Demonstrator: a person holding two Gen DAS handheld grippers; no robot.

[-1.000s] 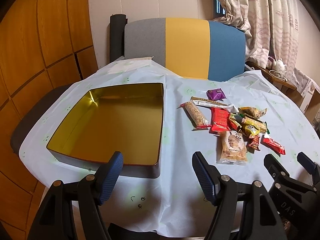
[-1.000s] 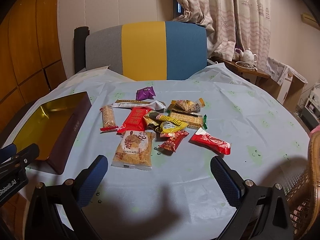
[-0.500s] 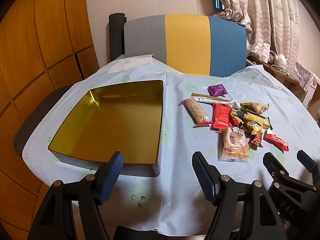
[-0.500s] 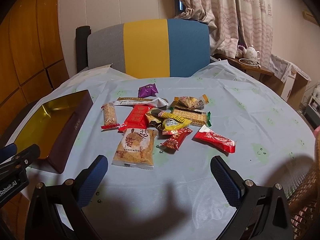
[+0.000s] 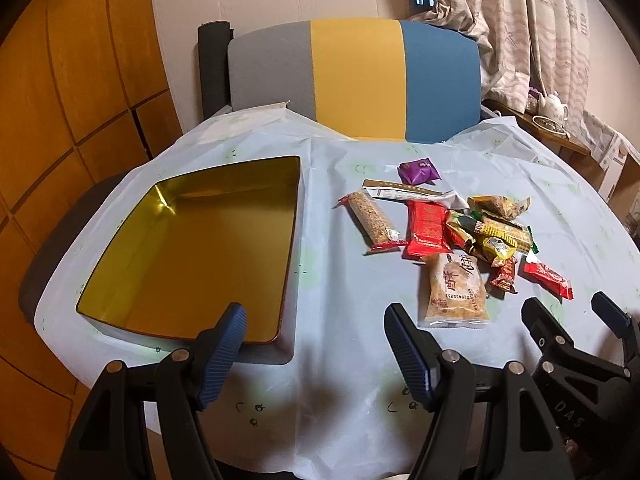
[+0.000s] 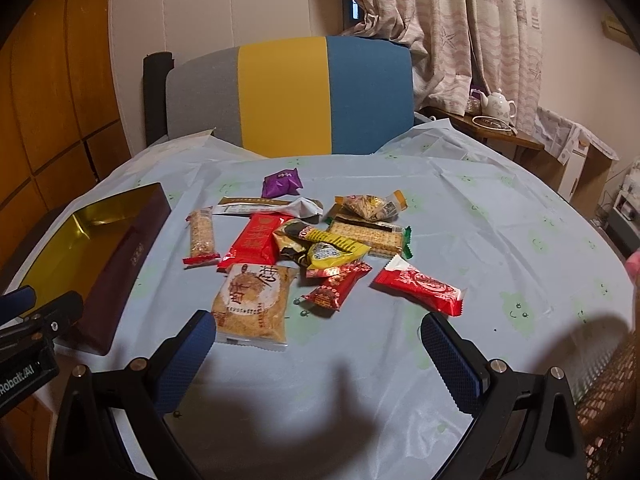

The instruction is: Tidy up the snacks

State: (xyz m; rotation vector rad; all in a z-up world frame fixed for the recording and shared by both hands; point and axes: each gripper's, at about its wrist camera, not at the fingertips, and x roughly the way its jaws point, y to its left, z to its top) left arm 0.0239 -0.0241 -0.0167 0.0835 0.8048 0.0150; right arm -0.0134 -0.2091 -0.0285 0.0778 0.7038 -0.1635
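With both grippers (image 5: 314,350) (image 6: 318,350) spread and empty above the table edge, I judged it best to pinch the nearest biscuit packet (image 6: 253,305) by its edge, beside the empty tin (image 5: 192,252).

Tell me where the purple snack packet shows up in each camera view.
Left wrist view: purple packet, upper middle right, at the far end of the snack pile, right of the gold tin.
Right wrist view: purple packet, upper centre left, farthest snack.
Shared landmark: the grey, yellow and blue chair back behind it.
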